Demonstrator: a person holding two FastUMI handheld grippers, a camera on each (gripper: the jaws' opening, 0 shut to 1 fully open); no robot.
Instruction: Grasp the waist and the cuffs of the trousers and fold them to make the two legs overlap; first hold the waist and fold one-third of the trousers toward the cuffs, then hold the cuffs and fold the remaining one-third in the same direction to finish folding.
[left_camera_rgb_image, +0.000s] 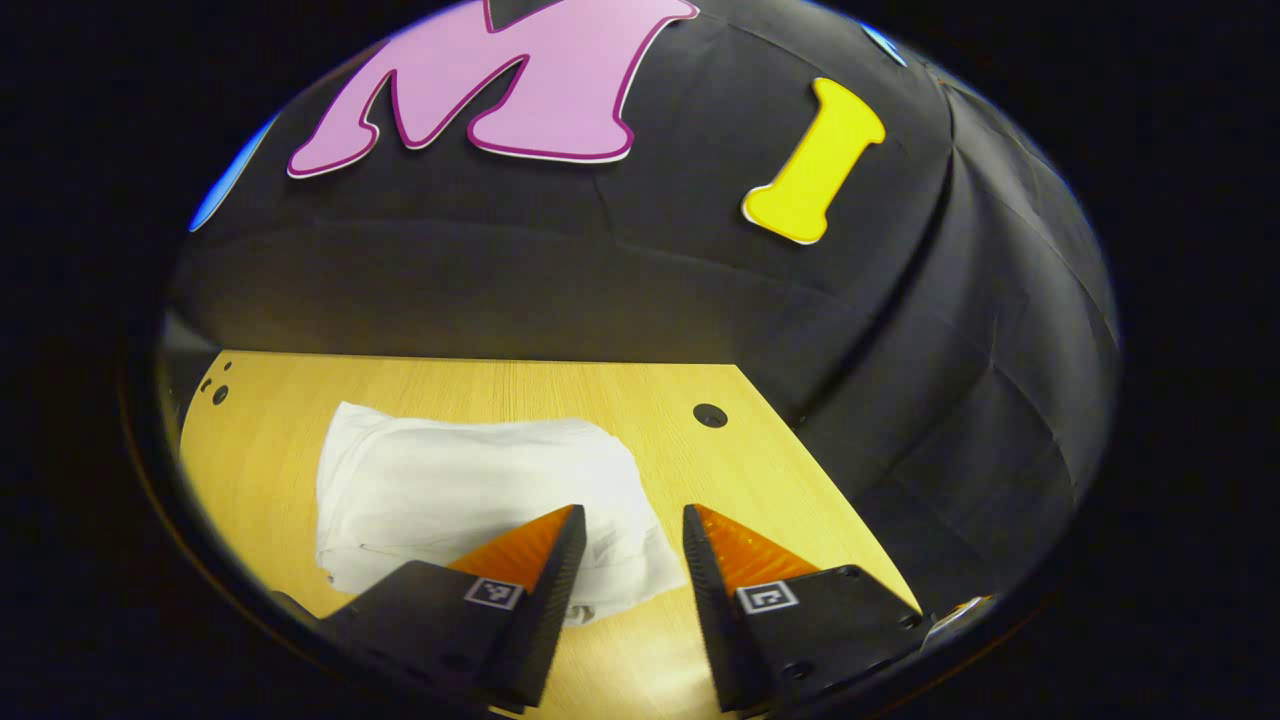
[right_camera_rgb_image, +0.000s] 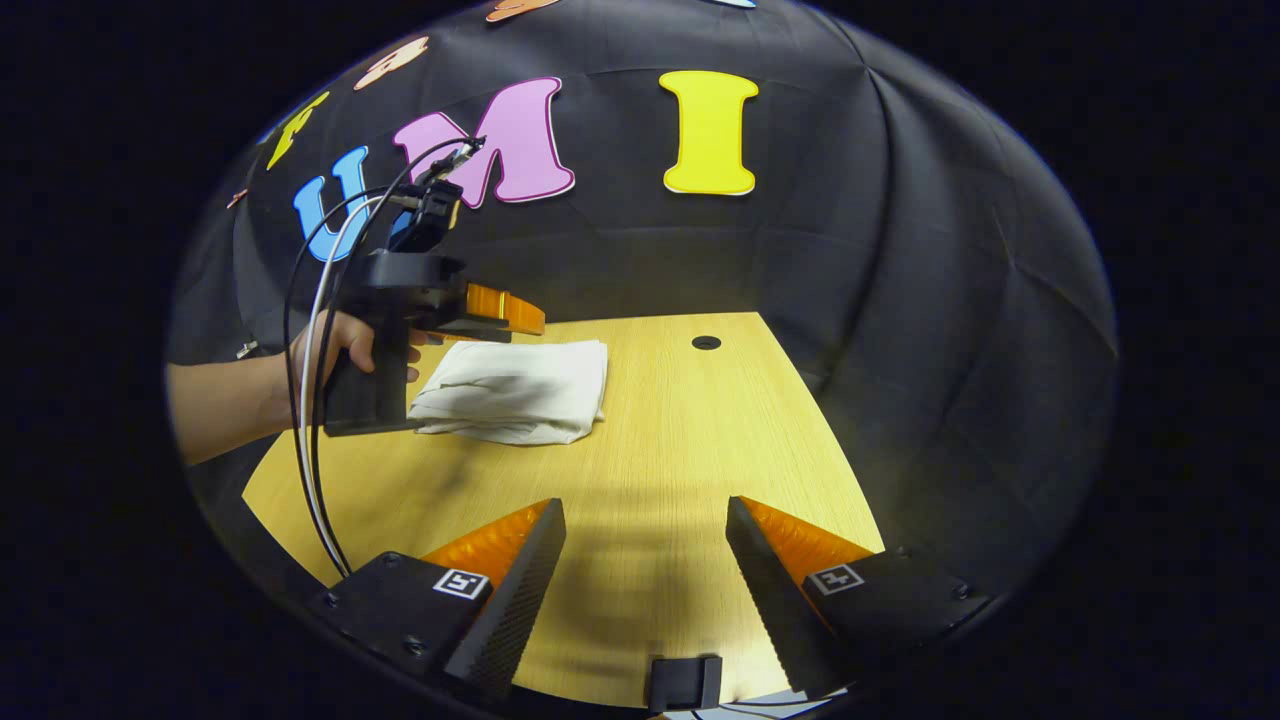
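White trousers (left_camera_rgb_image: 470, 495), folded into a compact, slightly rumpled bundle, lie on a pale wooden table (left_camera_rgb_image: 780, 490) in the left gripper view. The bundle sits toward the left half of the tabletop, short of the far edge. The left gripper (left_camera_rgb_image: 633, 515) shows at the bottom of this view with its two fingers spread apart and nothing between them. It hangs over the near right corner of the bundle; whether its left finger touches the cloth cannot be told. A small round hole (left_camera_rgb_image: 710, 415) marks the table to the right of the trousers, and a few smaller holes (left_camera_rgb_image: 218, 388) sit near the far left corner. Black cloth forms the wall (left_camera_rgb_image: 600, 270) behind the table.

In the right gripper view, the same trousers (right_camera_rgb_image: 515, 390) lie as a flat folded rectangle in the far left part of the table (right_camera_rgb_image: 680, 450), well apart from the right gripper (right_camera_rgb_image: 645, 510). That gripper's fingers stand wide open above bare wood at the near edge, holding nothing. Farther off on the left, a person's hand (right_camera_rgb_image: 340, 350) grips the handle of the left gripper (right_camera_rgb_image: 505, 315), which hovers at the left end of the trousers with its fingers reaching over the cloth; from this side the gap between them cannot be judged. Black and white cables (right_camera_rgb_image: 310, 400) loop from that gripper down past the forearm (right_camera_rgb_image: 220, 410). The round hole (right_camera_rgb_image: 706, 343) lies beyond the trousers, to their right.
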